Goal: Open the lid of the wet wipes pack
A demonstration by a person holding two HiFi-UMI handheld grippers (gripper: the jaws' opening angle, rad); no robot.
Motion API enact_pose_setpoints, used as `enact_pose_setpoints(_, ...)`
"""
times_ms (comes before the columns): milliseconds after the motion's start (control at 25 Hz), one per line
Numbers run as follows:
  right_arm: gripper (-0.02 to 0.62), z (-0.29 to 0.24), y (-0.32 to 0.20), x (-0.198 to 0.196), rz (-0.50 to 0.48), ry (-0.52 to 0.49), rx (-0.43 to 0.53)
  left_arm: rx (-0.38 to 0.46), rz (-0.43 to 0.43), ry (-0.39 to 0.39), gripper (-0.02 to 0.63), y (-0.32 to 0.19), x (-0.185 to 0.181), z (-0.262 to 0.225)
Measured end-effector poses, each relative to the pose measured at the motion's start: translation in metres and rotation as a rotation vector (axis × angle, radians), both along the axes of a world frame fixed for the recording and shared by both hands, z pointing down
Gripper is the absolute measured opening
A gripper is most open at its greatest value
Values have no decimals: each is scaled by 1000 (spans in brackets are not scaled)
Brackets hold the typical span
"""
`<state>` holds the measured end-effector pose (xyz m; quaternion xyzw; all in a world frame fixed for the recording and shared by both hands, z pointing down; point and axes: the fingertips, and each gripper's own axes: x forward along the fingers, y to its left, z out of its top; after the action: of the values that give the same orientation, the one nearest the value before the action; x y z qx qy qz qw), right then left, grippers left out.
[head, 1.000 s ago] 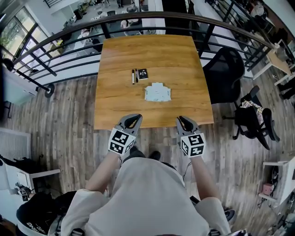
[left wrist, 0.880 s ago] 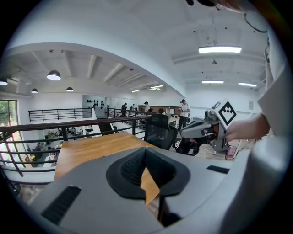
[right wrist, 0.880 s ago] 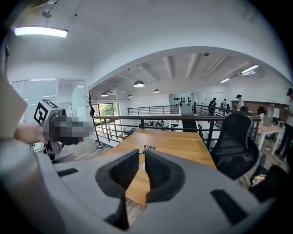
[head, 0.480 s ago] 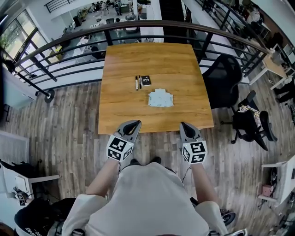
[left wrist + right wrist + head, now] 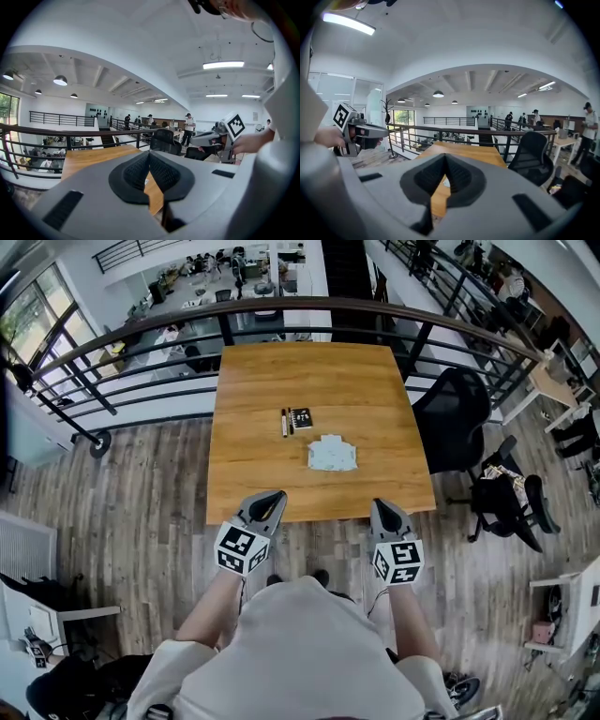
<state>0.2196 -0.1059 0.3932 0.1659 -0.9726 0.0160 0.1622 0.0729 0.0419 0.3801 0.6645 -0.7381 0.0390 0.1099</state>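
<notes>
Jaws are sitting closed and empty on left gripper [image 5: 273, 495] and right gripper [image 5: 379, 504], both hovering before the table [image 5: 253, 427] bearing the wet wipes pack [image 5: 333, 455].

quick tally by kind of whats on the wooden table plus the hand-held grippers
wet wipes pack: 1
small black card or box: 1
pen-like sticks: 2, lying side by side; too small to be sure
hand-held grippers: 2, the left hand-held gripper and the right hand-held gripper, both short of the table's near edge
total: 6
</notes>
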Motion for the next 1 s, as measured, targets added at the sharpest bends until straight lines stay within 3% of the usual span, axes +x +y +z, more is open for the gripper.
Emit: enact_pose_setpoints(1000, 2, -5, -6, 2, 15, -3, 12, 0, -1, -3, -6, -8, -8, 1)
